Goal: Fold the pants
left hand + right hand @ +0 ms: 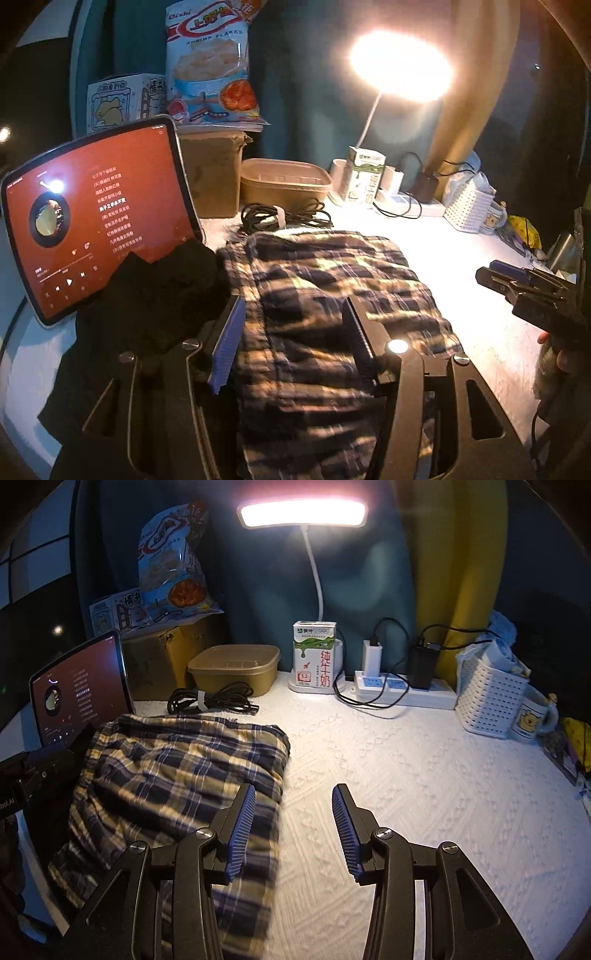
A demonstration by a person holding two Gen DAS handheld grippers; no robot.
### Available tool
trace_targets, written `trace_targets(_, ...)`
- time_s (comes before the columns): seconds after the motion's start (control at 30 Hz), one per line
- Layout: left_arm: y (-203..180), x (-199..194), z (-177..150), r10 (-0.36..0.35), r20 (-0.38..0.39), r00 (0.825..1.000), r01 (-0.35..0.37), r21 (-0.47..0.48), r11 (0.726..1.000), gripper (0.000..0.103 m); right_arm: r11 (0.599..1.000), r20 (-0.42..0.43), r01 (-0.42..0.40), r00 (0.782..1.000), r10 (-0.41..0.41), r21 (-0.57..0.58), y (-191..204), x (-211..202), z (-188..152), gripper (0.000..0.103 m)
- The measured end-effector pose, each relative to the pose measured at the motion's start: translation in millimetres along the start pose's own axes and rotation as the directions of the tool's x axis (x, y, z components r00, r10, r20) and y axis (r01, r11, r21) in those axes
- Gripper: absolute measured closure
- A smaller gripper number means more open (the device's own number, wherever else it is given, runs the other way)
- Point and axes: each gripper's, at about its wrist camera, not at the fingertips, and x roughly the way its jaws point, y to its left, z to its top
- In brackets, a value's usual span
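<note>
The plaid pants (177, 775) are seen bunched into a folded heap on the white textured table cover (424, 794), toward its left side, just in front of the tablet (81, 690) and the coiled black cable (210, 701). A dark cloth (147, 295) is tucked against their left edge.

The left gripper (295, 350) is held over the heap, jaws parted with plaid fabric showing between them; nothing looks pinched. The right gripper (291, 827) is parted too and empty, its left finger over the pants' right edge, its right finger over bare cover.

A milk carton (314, 653), power strip (402, 690), lamp (303, 513) and brown container (236, 668) are lined up at the back.
</note>
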Motion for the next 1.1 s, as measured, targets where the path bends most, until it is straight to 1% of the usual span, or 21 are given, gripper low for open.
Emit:
trace_targets(0.17, -16.3, -17.7, -9.4, -0.005, 0.026, 1.0, 0.005, 0.024, 1.0, 0.047, 1.0, 0.01, 0.018, 1.0, -0.018, 0.007, -6.4, -20.4, -13.8, 0.058)
trace_targets(0.2, -18.8, -20.0, -10.7, -0.006, 0.029, 1.0, 0.005, 0.028, 1.0, 0.045, 1.0, 0.014, 0.022, 1.0, -0.022, 0.008, -8.3, -26.5, -17.1, 0.057)
trace_targets(0.27, -27.1, -27.0, -14.6, -0.008, 0.04, 0.999, 0.006, 0.04, 0.999, 0.036, 1.0, 0.022, 0.03, 0.999, -0.03, 0.009, -11.2, -36.1, -22.8, 0.057)
trace_targets(0.3, -29.8, -29.6, -16.2, -0.008, 0.044, 0.999, 0.006, 0.041, 0.999, 0.035, 0.999, 0.026, 0.034, 0.999, -0.034, 0.011, -12.8, -41.1, -26.0, 0.057)
trace_targets(0.5, -56.0, -43.3, -26.4, -0.036, 0.05, 0.998, 0.032, 0.066, 0.997, 0.034, 0.998, 0.037, 0.058, 0.998, -0.059, 0.019, -26.7, -68.7, -44.6, 0.057)
trace_targets(0.6, -73.4, -49.5, -29.5, -0.05, 0.061, 0.997, 0.044, 0.094, 0.995, 0.034, 0.997, 0.048, 0.073, 0.996, -0.074, 0.026, -35.3, -83.8, -52.1, 0.057)
trace_targets(0.73, -94.6, -54.5, -32.3, -0.033, 0.068, 0.997, 0.023, 0.143, 0.99, 0.033, 0.994, 0.069, 0.104, 0.992, -0.106, 0.031, -46.2, -105.3, -61.5, 0.056)
trace_targets(0.8, -100.5, -58.5, -32.3, -0.044, 0.076, 0.996, 0.032, 0.145, 0.989, 0.033, 0.993, 0.082, 0.116, 0.99, -0.119, 0.036, -51.1, -116.7, -65.1, 0.055)
trace_targets(0.83, -104.6, -61.8, -32.7, -0.05, 0.084, 0.995, 0.038, 0.145, 0.989, 0.033, 0.991, 0.089, 0.125, 0.988, -0.128, 0.037, -53.0, -123.3, -66.5, 0.055)
trace_targets(0.87, -108.2, -64.5, -32.9, -0.056, 0.092, 0.994, 0.042, 0.149, 0.988, 0.033, 0.99, 0.099, 0.135, 0.985, -0.138, 0.038, -55.4, -130.8, -68.2, 0.051)
trace_targets(0.9, -112.7, -67.3, -33.0, -0.064, 0.1, 0.993, 0.047, 0.158, 0.986, 0.033, 0.989, 0.109, 0.14, 0.984, -0.144, 0.04, -57.6, -136.9, -69.1, 0.045)
trace_targets(0.97, -121.9, -71.7, -33.0, -0.067, 0.109, 0.992, 0.047, 0.18, 0.983, 0.032, 0.988, 0.131, 0.149, 0.979, -0.153, 0.046, -61.3, -150.2, -70.9, 0.039)
trace_targets(1.1, -138.6, -84.1, -32.8, -0.075, 0.143, 0.987, 0.042, 0.221, 0.974, 0.032, 0.984, 0.17, 0.166, 0.97, -0.175, 0.062, -64.9, -172.0, -70.5, 0.037)
